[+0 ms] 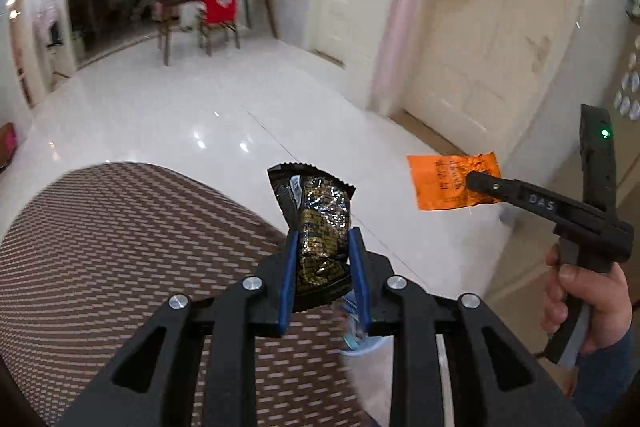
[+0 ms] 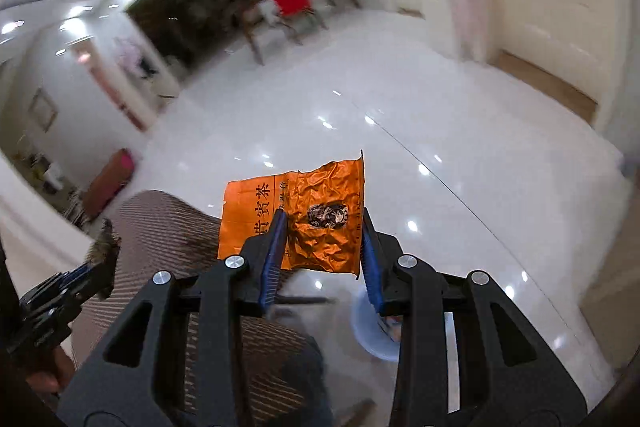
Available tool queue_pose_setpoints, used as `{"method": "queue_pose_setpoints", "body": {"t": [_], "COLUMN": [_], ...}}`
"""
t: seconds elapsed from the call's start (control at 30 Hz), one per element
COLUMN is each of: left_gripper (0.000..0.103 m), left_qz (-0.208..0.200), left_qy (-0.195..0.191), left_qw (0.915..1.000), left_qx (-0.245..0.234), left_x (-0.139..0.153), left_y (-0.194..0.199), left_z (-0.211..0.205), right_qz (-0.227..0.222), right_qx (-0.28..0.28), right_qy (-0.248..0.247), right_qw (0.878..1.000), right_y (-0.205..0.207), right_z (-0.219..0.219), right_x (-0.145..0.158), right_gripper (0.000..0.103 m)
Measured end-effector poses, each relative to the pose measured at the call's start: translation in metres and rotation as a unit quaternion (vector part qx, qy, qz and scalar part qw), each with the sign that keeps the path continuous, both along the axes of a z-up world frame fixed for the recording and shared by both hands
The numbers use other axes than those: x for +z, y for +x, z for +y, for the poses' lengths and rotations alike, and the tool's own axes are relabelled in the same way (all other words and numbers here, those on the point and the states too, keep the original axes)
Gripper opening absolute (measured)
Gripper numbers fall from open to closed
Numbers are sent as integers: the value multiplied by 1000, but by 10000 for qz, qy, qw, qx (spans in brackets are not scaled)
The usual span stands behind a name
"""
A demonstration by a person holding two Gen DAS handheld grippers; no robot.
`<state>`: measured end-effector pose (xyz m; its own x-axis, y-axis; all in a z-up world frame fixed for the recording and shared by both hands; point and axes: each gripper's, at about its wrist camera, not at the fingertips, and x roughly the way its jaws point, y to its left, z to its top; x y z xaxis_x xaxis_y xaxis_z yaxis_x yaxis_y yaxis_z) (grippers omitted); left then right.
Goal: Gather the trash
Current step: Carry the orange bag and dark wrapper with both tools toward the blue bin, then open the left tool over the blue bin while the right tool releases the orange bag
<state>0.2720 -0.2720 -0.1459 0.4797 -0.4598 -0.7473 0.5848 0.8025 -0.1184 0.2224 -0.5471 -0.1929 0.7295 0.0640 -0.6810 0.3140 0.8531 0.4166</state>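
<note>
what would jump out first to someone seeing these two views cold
Two wrappers held in the air: the left gripper pinches a black wrapper above a brown woven mat, and the right gripper clamps an orange wrapper over the glossy white floor. Behind them, a red-covered chair stands out.

Left gripper [image 1: 323,241] and right gripper [image 2: 325,227] raised, jaws clamped.
</note>
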Motion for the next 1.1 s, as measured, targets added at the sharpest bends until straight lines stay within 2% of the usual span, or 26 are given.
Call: {"method": "queue_pose_setpoints", "body": {"t": [0.1,0.2,0.33,0.43,0.47,0.5,0.53,0.57,0.6,0.63,0.67,0.73,0.87,1.1], "left_gripper": [24,24,24,27,31,45,59,85,89,89,89,89,91,95], "left_qz": [373,816,1241,1410,1471,1527,1515,1475,1380,1255,1199,1042,599,-164], "left_qy": [183,505,845,1083,1128,1247,1323,1324,1247,1155,1148,1151,1032,519], "left_qw": [9989,9940,9858,9800,9783,9763,9764,9777,9808,9840,9848,9866,9922,9985], "left_qx": [-234,-528,-757,-895,-923,-891,-786,-688,-586,-524,-520,-500,-349,-106], "left_x": [-28,-64,-99,-119,-123,-128,-129,-126,-121,-114,-109,-97,-70,-12], "left_y": [1,2,8,11,17,21,24,25,27,30,31,29,14,-19], "left_z": [-35,-71,-104,-117,-115,-118,-118,-119,-116,-111,-108,-97,-85,-46], "right_qz": [423,872,1235,1400,1453,1508,1564,1609,1623,1639,1645,1598,1595,1276], "right_qx": [-239,-396,-461,-429,-384,-300,-242,-237,-274,-347,-411,-523,-583,-560], "right_qy": [33,153,236,355,405,490,579,670,725,792,825,825,690,344], "right_qw": [9988,9953,9910,9886,9878,9869,9857,9844,9837,9827,9821,9823,9831,9896], "right_y": [-8,-10,-7,2,3,9,20,24,26,27,26,23,18,6], "right_z": [-23,-39,-46,-46,-46,-46,-51,-51,-52,-53,-55,-58,-57,-30], "right_x": [-32,-69,-101,-119,-126,-134,-138,-144,-147,-149,-150,-149,-137,-89], "right_gripper": [35,35,35,35,37,42,59,70,73,77,85,93,97,97]}}
